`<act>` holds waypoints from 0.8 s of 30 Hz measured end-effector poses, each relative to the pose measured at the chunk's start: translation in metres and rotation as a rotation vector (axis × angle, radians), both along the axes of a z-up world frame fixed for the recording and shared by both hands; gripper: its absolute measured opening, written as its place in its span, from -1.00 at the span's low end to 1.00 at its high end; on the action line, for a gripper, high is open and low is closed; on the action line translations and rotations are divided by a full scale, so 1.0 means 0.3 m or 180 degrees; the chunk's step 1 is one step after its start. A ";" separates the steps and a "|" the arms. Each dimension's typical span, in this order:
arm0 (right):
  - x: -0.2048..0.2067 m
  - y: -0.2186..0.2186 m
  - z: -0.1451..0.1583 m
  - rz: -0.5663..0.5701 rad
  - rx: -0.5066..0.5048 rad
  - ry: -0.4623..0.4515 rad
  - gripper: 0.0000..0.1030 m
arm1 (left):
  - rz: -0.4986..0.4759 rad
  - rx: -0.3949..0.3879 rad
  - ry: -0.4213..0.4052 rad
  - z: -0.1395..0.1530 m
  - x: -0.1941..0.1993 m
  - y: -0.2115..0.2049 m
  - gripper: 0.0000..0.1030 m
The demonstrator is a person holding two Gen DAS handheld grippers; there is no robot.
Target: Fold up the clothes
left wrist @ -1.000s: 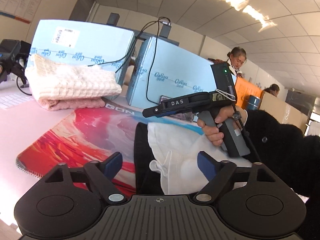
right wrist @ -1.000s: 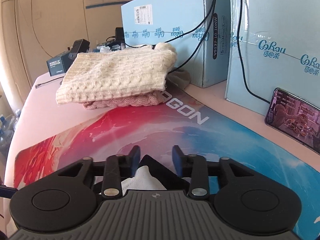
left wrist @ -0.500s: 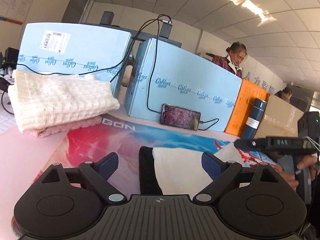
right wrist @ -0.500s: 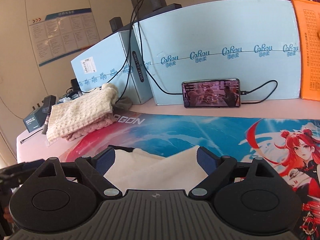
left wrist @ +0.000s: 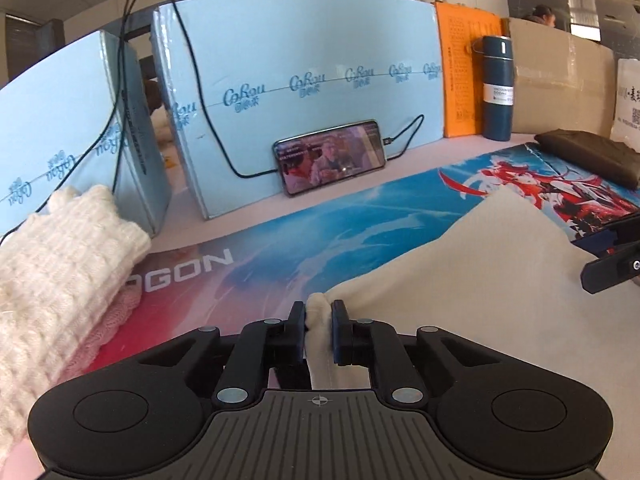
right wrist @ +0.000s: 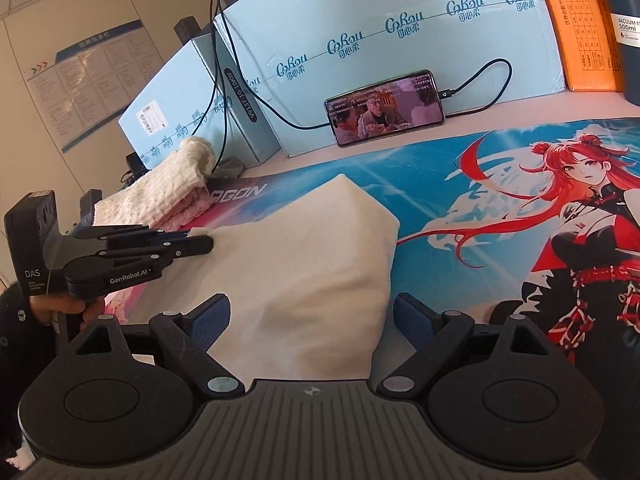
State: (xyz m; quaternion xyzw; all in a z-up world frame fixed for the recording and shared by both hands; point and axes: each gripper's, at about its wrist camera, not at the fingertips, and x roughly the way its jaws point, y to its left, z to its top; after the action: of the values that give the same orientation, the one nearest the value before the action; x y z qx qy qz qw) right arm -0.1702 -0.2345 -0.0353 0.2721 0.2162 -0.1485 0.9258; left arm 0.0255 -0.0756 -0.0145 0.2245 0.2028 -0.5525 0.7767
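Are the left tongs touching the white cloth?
Touching. In the left wrist view the left tongs are shut on a bunched corner of the white cloth, with cloth squeezed between both fingers. The right wrist view shows the same pinch from the side.

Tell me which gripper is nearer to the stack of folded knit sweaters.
Left. The left gripper, shut on the cream cloth, sits right beside the sweaters. The right gripper hangs open over the cloth's other side, farther away.
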 end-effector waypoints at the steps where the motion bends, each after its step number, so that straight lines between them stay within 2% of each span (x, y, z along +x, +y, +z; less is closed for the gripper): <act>1: -0.001 0.001 -0.001 0.0011 0.0009 -0.0009 0.72 | 0.0027 0.0028 0.0009 -0.007 0.005 -0.002 -0.77; 5: -0.003 0.001 -0.003 0.0031 0.0024 -0.0021 0.72 | 0.0118 0.0093 -0.0077 -0.026 0.010 -0.017 -0.52; 6: -0.003 0.001 -0.003 0.0029 0.0020 -0.0023 0.72 | 0.0201 0.0078 -0.0099 -0.018 0.016 -0.016 -0.31; 7: -0.004 0.002 -0.003 0.0027 0.0016 -0.0026 0.72 | 0.0294 0.0060 -0.0122 -0.010 0.023 -0.014 -0.18; 8: -0.006 0.001 -0.003 0.0017 0.0021 -0.0037 0.72 | 0.0386 0.0041 -0.0146 -0.002 0.030 -0.012 0.15; 9: -0.011 -0.005 -0.004 -0.0010 0.0052 -0.0070 0.72 | 0.0478 -0.0008 -0.0212 0.011 0.027 -0.003 0.36; 10: -0.016 -0.010 -0.005 -0.0037 0.0083 -0.0104 0.72 | 0.0570 -0.0061 -0.0286 0.024 0.023 0.006 0.42; 12: -0.027 -0.022 -0.007 -0.0096 0.0152 -0.0178 0.72 | 0.0730 -0.0194 -0.0232 0.056 0.017 0.044 0.66; 14: -0.043 -0.041 -0.011 -0.0172 0.0265 -0.0263 0.73 | 0.0813 -0.0349 0.0049 0.081 0.013 0.097 0.74; 18: -0.058 -0.070 -0.015 -0.0317 0.0412 -0.0330 0.73 | 0.0849 -0.0737 0.0732 0.101 -0.019 0.247 0.77; 22: -0.053 -0.073 -0.007 -0.0297 0.0396 -0.0331 0.73 | 0.0964 -0.1034 0.1238 0.074 -0.071 0.406 0.82; 24: -0.036 -0.073 0.011 -0.0242 0.0343 -0.0266 0.73 | 0.0996 -0.1102 0.1365 0.062 -0.095 0.476 0.83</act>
State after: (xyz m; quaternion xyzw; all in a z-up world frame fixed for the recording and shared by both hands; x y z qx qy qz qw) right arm -0.1808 -0.2565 -0.0319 0.3355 0.1745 -0.1602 0.9118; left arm -0.0029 0.0673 0.0040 -0.0666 0.2970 -0.4873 0.8184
